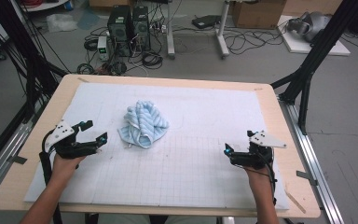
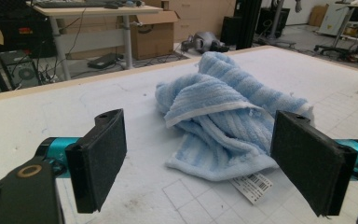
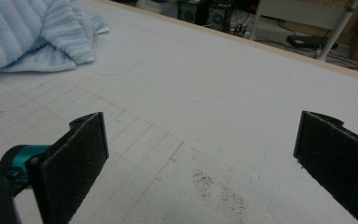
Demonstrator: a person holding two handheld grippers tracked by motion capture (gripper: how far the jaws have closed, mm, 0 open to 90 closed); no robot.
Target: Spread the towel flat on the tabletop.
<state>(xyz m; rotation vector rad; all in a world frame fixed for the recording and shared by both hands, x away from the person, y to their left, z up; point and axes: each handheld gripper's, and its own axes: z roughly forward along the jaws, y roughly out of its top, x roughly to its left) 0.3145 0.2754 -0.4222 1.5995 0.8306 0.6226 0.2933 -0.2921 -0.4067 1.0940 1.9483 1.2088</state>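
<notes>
A crumpled light-blue striped towel (image 1: pixel 143 122) lies in a heap on the white mat, left of centre. My left gripper (image 1: pixel 94 130) stands open just to the left of it, held low over the mat. In the left gripper view the towel (image 2: pixel 223 107) sits straight ahead beyond the wide-apart jaws of my left gripper (image 2: pixel 200 121), with its white barcode tag (image 2: pixel 252 185) on the near side. My right gripper (image 1: pixel 238 142) is open over the bare mat at the right, well away from the towel. In the right gripper view, the right gripper (image 3: pixel 203 121) holds nothing, and the towel (image 3: pixel 32 32) is at the far left.
A white gridded mat (image 1: pixel 191 168) covers most of the wooden table (image 1: pixel 298 205). Black frame legs (image 1: pixel 307 70) stand at both sides of the table. On the floor beyond it are computer towers (image 1: pixel 129 28), cables and a cardboard box (image 1: pixel 256 13).
</notes>
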